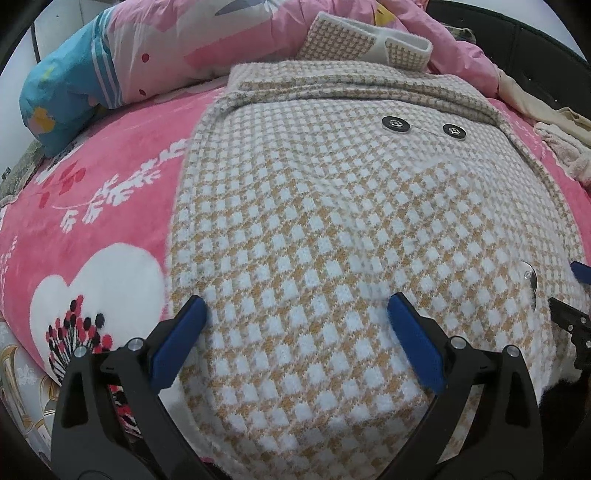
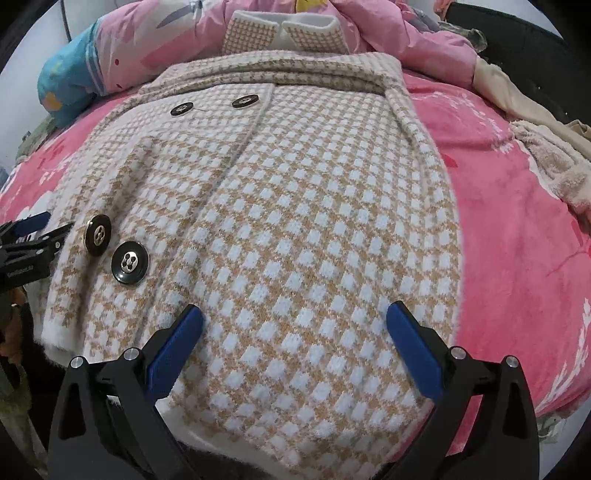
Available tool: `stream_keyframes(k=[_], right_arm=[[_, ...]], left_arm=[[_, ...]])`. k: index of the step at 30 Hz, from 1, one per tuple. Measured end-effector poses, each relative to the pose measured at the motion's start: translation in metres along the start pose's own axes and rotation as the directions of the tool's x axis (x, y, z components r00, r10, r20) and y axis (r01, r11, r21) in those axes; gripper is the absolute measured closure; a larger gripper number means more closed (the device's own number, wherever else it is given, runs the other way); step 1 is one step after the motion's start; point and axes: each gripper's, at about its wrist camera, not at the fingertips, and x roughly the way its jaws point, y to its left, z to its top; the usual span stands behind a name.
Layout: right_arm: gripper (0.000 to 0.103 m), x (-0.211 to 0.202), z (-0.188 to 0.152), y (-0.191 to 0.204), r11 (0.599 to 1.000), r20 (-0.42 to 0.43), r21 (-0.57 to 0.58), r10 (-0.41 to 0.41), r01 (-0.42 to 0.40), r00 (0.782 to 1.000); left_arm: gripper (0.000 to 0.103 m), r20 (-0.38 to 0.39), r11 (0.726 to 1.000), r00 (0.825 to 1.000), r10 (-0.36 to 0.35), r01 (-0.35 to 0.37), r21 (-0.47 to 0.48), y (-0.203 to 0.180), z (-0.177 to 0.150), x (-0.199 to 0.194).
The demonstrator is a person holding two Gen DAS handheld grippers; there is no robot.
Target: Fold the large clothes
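A tan-and-white houndstooth coat [image 1: 332, 221] lies front up on a pink blanket [image 1: 92, 206], its sides folded in and its collar [image 1: 343, 40] at the far end. My left gripper [image 1: 297, 306] hovers open over the coat's near-left hem, nothing between its blue pads [image 1: 184, 343]. In the right wrist view the same coat [image 2: 314, 221] shows two big black buttons [image 2: 130, 262] near its left edge. My right gripper [image 2: 295, 312] stands open over the near-right hem, pads apart with only flat cloth beneath them. The left gripper [image 2: 33, 229] shows at that view's left edge.
A rolled pink and blue quilt [image 1: 74, 88] lies at the far left beside the collar. Crumpled pink bedding [image 2: 424, 33] and beige cloths [image 2: 554, 162] are piled at the far right. A black headboard [image 2: 517, 37] stands behind them. The blanket's edge [image 2: 554, 398] drops off at near right.
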Motion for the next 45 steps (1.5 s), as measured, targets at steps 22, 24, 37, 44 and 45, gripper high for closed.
stream_keyframes(k=[22,24,37,44,45], right_arm=[[0.006,-0.058,-0.027,-0.043,0.984,0.124,0.043,0.164,-0.170,0.979],[0.006,-0.063,-0.038,-0.062,0.972,0.128,0.102,0.199,-0.212,0.972],[0.022,-0.050,-0.064,-0.095,0.888,0.117,0.239,0.377,-0.394,0.919],[0.033,-0.039,-0.053,-0.110,0.845,0.158,0.285,0.425,-0.453,0.891],[0.035,-0.035,-0.052,-0.114,0.830,0.166,0.303,0.437,-0.468,0.884]], left_arm=[[0.008,0.173,1.000,0.985,-0.020,0.016,0.026,0.041,-0.034,-0.062],[0.008,0.171,0.999,0.984,-0.050,0.050,0.009,0.052,-0.045,-0.066],[0.043,0.066,0.963,0.976,-0.206,0.214,-0.162,0.074,-0.061,-0.039],[0.054,0.068,0.939,0.966,-0.248,0.257,-0.230,0.086,-0.036,-0.017],[0.055,0.070,0.933,0.964,-0.255,0.265,-0.244,0.087,-0.033,-0.015]])
